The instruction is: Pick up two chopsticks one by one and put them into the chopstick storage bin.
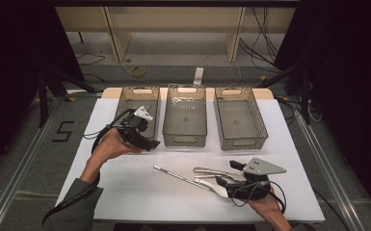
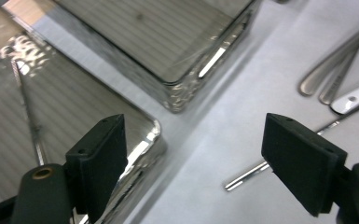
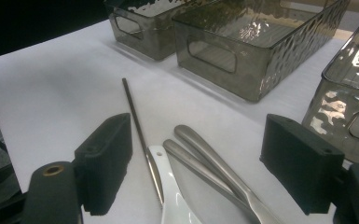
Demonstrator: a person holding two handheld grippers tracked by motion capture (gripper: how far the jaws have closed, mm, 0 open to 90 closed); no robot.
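Three smoky clear bins stand in a row at the far side of the white table (image 1: 125, 192), and the middle bin (image 1: 185, 115) serves as landmark. To its left is the left bin (image 1: 137, 103); to its right is the right bin (image 1: 239, 118).

Over the near corner of the left bin, just left of the middle bin, the left gripper (image 1: 142, 132) hangs in the person's left hand (image 1: 108, 147). Its fingers (image 2: 100, 161) are spread wide with nothing between them; in the left gripper view they straddle the gap between the left bin's corner and the bare table.

Well in front of the middle bin and toward its right, the cutlery lies on the table: a thin metal rod (image 1: 180, 176), two steel handles (image 3: 205, 154) side by side, and a white handle (image 3: 170, 186) touching them. The right gripper (image 1: 231, 185), held in the right hand (image 1: 270, 209), sits low at this cluster. Its fingers (image 3: 105, 161) are also apart, gripping nothing, with the rod, the white handle and the steel handles lying between them on the table.
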